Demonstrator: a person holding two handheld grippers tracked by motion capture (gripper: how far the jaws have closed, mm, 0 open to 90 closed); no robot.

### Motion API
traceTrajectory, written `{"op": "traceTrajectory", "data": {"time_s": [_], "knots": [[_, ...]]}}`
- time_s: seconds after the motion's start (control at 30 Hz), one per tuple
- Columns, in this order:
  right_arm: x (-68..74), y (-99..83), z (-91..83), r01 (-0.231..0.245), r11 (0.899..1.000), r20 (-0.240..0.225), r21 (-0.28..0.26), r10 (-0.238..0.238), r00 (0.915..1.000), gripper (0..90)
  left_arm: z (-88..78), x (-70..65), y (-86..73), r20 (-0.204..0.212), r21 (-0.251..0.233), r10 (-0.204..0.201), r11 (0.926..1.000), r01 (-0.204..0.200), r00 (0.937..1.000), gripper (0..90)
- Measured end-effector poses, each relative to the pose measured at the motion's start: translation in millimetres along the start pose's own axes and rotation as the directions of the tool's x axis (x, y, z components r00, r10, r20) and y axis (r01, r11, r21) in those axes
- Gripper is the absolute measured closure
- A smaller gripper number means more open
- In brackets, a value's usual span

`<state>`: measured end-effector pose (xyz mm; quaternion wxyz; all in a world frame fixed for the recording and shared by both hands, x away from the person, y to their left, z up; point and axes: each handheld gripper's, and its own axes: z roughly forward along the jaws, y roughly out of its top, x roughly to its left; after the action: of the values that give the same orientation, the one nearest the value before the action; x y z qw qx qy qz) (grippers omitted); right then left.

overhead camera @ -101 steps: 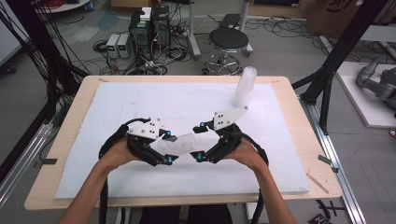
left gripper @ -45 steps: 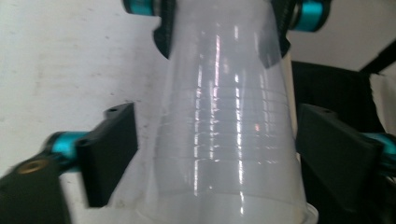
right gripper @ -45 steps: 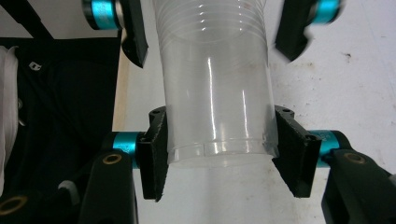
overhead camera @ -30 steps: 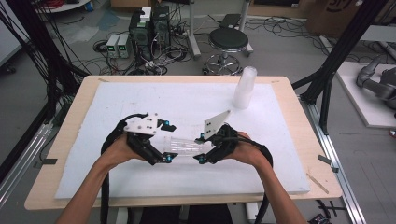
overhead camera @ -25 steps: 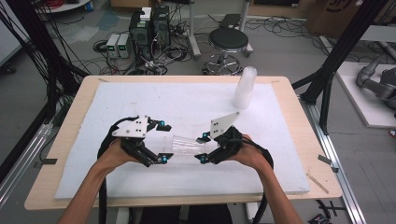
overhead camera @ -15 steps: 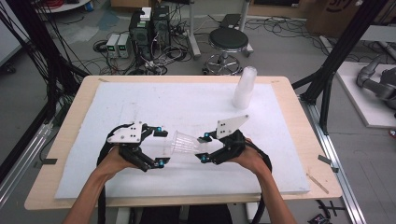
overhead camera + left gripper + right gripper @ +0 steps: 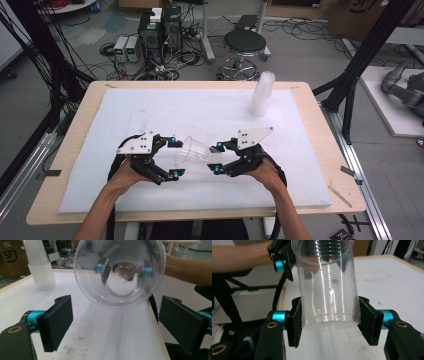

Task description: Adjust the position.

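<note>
Both grippers have sunk toward the table, and the left gripper (image 7: 171,156) has let go of the clear cup (image 7: 196,150).

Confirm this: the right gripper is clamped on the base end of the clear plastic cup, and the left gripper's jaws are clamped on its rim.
One thing is wrong: the left gripper is not clamped on the rim. The left gripper view shows its jaws standing open, apart from the clear plastic cup, whose mouth faces them. The right gripper does clamp the base end, as the right gripper view shows.
</note>
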<state>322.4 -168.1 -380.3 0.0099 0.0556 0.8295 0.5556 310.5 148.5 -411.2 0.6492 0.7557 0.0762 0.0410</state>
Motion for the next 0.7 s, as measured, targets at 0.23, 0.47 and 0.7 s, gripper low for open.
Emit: {"op": "traceTrajectory", "data": {"time_s": [0.23,0.47,0.7], "knots": [[0.1,-3.4,2.0,0.0,0.999,-0.014,-0.035,-0.001,0.9999,43.9,9.1,-1.3,0.6,0.017,-0.059,-0.015,0.9981,0.016,0.9997,12.4],[0.7,-5.6,7.2,0.001,0.999,-0.037,-0.044,-0.003,0.9993,43.9,19.0,-1.4,5.7,0.03,-0.079,-0.02,0.9967,0.022,0.9994,12.4],[0.5,-6.2,8.2,0.008,0.999,-0.034,-0.045,-0.009,0.9994,43.9,27.5,-1.5,13.7,0.044,-0.085,-0.011,0.9963,0.015,0.999,12.7]]}}
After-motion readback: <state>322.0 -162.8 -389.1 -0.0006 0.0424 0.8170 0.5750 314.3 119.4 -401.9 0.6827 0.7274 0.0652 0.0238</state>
